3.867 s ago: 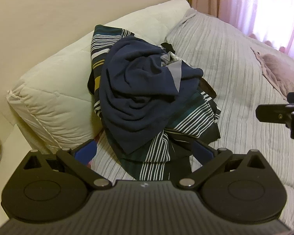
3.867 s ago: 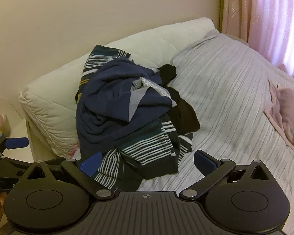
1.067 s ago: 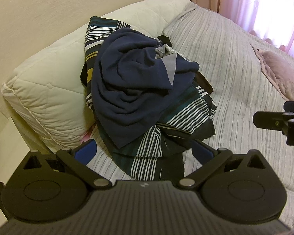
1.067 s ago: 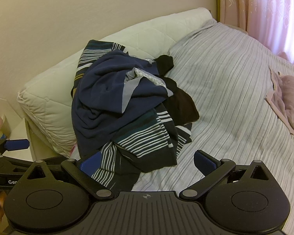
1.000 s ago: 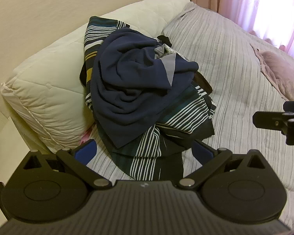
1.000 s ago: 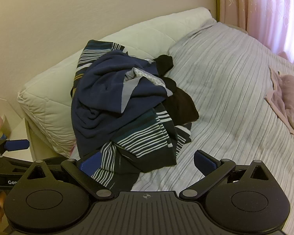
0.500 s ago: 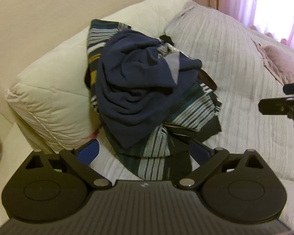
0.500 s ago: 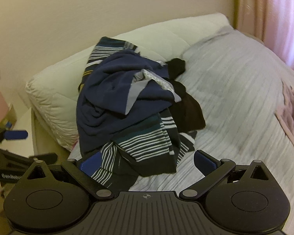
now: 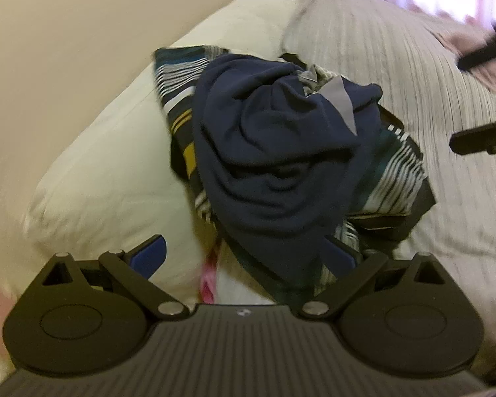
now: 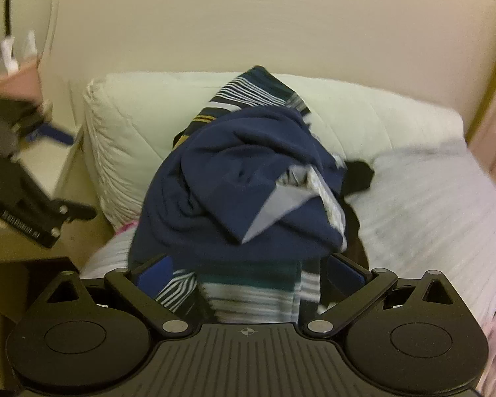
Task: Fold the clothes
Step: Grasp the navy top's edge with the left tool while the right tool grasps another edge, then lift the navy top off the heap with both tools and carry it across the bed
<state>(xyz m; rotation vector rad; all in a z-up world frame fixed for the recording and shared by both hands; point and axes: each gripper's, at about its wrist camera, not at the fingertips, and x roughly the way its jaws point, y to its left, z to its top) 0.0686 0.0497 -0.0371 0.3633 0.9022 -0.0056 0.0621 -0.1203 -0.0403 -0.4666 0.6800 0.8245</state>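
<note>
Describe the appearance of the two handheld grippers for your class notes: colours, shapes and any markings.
Both look alike. The left gripper and right gripper each have a black ribbed body with two round black discs, angled black link arms with silver pivot pins, and blue finger pads. A small round mark sits at the body's centre. Seen from the right wrist view, the left gripper's side carries white lettering, too blurred to read.

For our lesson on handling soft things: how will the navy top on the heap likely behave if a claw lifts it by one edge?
The navy top lies crumpled in deep folds, so it will probably hang limp and unfurl. It rests on the striped garment, so that may drag along. It looks like a light knit, probably easy to lift.
</note>
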